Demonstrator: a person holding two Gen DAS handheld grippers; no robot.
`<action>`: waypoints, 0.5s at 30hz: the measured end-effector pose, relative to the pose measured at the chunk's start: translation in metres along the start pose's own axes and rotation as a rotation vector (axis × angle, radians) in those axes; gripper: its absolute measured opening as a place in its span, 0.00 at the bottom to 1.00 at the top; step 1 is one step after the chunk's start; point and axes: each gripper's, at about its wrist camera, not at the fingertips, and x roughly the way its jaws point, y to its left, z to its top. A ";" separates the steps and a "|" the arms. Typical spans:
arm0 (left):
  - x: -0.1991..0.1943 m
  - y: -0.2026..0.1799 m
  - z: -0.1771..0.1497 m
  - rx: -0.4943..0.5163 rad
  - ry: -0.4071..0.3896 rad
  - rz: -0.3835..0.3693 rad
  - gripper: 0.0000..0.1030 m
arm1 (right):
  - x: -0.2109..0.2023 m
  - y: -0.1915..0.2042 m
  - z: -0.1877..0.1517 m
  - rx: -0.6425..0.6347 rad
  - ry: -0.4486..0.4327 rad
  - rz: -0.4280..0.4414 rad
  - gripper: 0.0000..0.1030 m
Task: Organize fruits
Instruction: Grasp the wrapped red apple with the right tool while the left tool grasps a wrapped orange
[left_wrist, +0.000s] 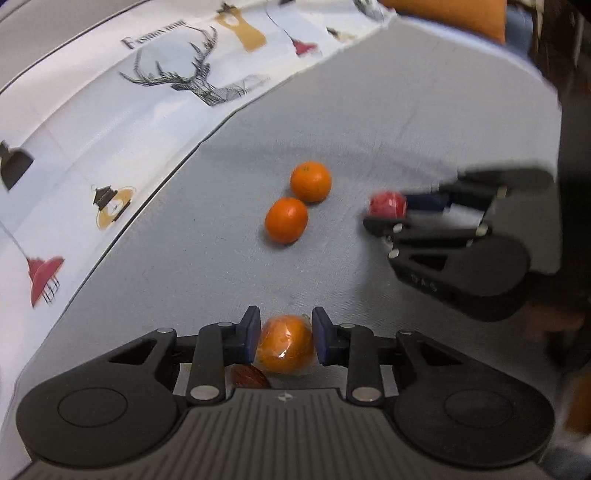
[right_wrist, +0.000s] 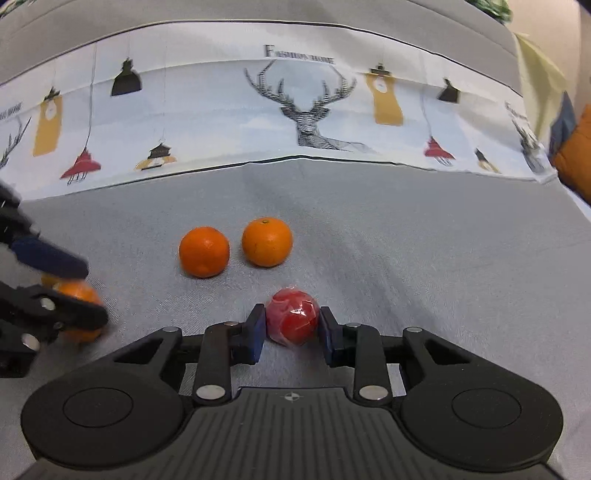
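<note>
Gently now: your left gripper (left_wrist: 285, 341) clamps a film-wrapped orange (left_wrist: 285, 347) at lower centre, so carry it level toward the two loose oranges (left_wrist: 298, 202) mid-frame. Your right gripper (right_wrist: 292, 329) brackets the wrapped red fruit (right_wrist: 292, 322) at centre; its pads look just short of contact, though that's hard to judge.

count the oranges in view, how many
3: one wrapped orange between the left gripper pads, two bare oranges side by side on the grey cloth.

Matt grey woven cloth (right_wrist: 406, 240); glossy film-wrapped red fruit (right_wrist: 292, 318).
</note>
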 end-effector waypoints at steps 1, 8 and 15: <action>-0.010 -0.001 -0.002 0.005 -0.022 0.019 0.32 | -0.004 -0.003 0.000 0.029 0.002 0.001 0.30; -0.109 -0.002 -0.034 -0.079 -0.118 0.093 0.32 | -0.072 -0.008 0.008 0.114 -0.077 -0.034 0.30; -0.213 0.008 -0.087 -0.272 -0.069 0.189 0.32 | -0.171 0.032 0.021 0.091 -0.189 0.086 0.30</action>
